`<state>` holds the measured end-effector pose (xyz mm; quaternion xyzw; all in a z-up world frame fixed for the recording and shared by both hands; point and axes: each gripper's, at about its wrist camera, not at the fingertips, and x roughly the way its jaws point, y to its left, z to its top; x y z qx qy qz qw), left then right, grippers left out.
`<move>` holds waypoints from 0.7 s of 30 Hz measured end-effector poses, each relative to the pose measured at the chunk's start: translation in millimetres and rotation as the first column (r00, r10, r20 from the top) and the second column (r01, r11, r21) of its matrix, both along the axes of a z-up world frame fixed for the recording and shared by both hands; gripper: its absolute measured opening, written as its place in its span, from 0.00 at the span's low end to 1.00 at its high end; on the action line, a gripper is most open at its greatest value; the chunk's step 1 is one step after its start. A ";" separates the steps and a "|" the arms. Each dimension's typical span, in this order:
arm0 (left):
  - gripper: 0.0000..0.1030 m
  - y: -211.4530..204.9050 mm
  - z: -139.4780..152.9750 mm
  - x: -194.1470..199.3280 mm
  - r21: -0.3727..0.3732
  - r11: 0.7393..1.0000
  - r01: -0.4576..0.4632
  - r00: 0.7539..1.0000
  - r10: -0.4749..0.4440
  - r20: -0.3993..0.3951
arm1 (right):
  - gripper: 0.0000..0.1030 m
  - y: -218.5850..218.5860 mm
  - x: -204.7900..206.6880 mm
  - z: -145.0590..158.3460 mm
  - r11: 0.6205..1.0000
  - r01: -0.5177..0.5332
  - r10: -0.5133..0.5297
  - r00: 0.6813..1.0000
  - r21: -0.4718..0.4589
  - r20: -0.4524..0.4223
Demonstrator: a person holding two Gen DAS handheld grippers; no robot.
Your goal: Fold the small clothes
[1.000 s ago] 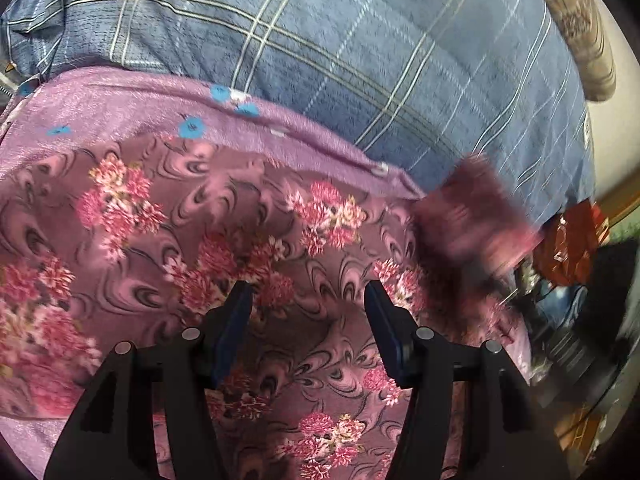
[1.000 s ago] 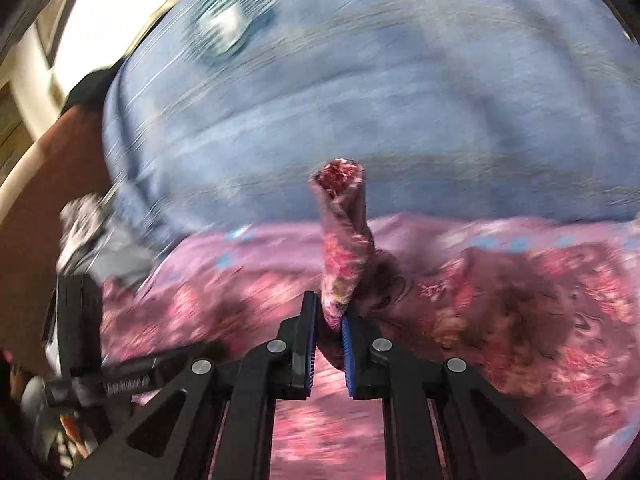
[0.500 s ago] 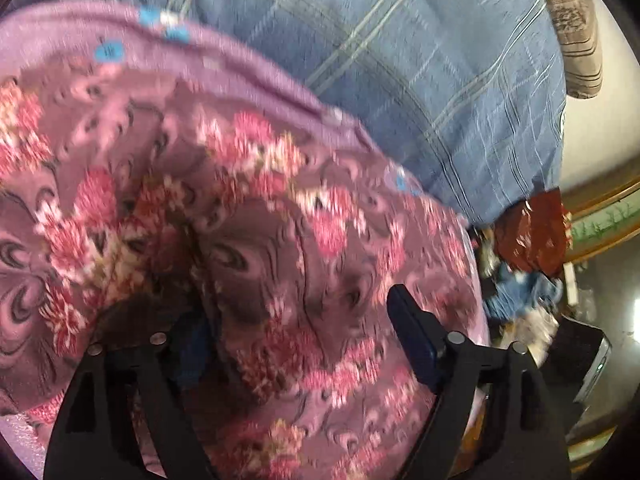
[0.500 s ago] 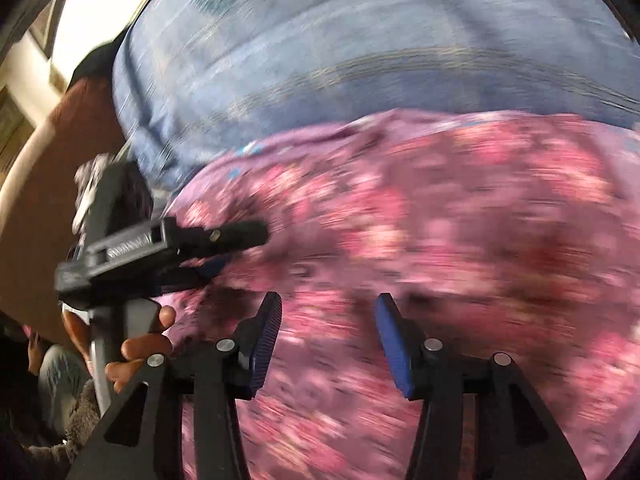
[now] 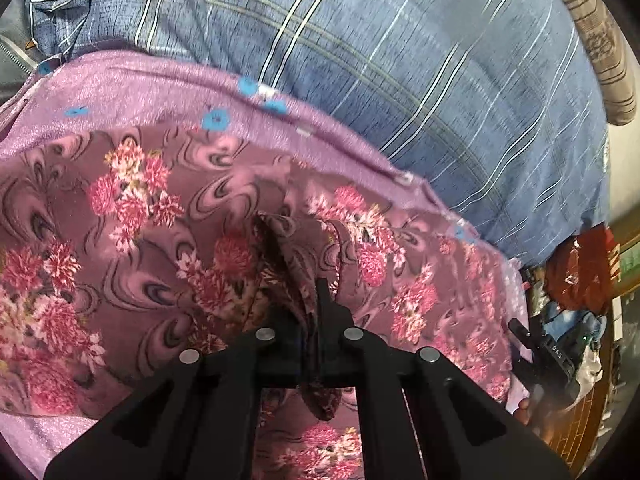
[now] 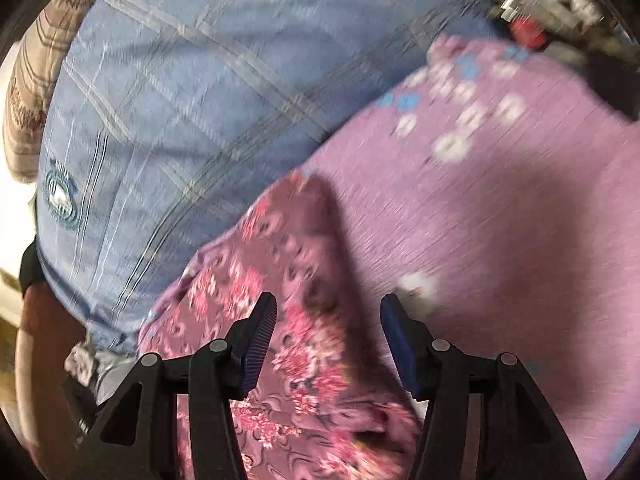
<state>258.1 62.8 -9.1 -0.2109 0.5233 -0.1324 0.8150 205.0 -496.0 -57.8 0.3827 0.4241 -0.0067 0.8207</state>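
Observation:
A maroon garment with pink flowers point(image 5: 140, 240) lies spread on a lilac cloth point(image 5: 120, 84). My left gripper point(image 5: 308, 308) is shut on a raised fold of the garment near its middle, and the pinched cloth hangs down between the fingers. In the right wrist view the garment point(image 6: 296, 264) shows a corner lying on the lilac cloth point(image 6: 500, 220). My right gripper point(image 6: 328, 320) is open and empty just above that corner. This view is blurred.
A blue plaid bedsheet point(image 5: 400, 60) lies beyond the lilac cloth and also shows in the right wrist view point(image 6: 180, 100). A striped brown pillow point(image 5: 600, 40) is at the far right. Clutter and a red object point(image 5: 580, 276) stand beside the bed's right edge.
My left gripper has closed on a fold of the flowered garment. My right gripper, which held a bunch of the garment a second ago, let go and swung to the right.

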 end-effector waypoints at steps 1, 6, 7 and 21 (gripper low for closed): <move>0.03 -1.9 0.1 0.3 -0.006 1.000 0.002 1.000 -0.002 0.001 | 0.32 8.6 3.9 -2.9 0.999 -0.032 0.032 0.999 -0.008 0.001; 0.25 -1.4 -2.1 -2.3 0.074 0.997 -0.008 1.000 0.009 -0.004 | 0.05 24.4 -10.0 36.9 0.978 -0.020 0.046 0.991 -0.207 0.123; 0.30 -4.8 -9.4 -0.1 0.109 0.994 0.000 0.999 0.004 -0.035 | 0.05 22.3 -10.5 36.1 0.974 -0.004 0.029 0.994 -0.228 0.108; 0.51 -7.4 17.8 -4.6 0.148 0.989 0.011 0.998 -0.020 0.063 | 0.19 115.7 1.7 79.7 0.928 -0.156 0.206 0.971 -0.338 0.118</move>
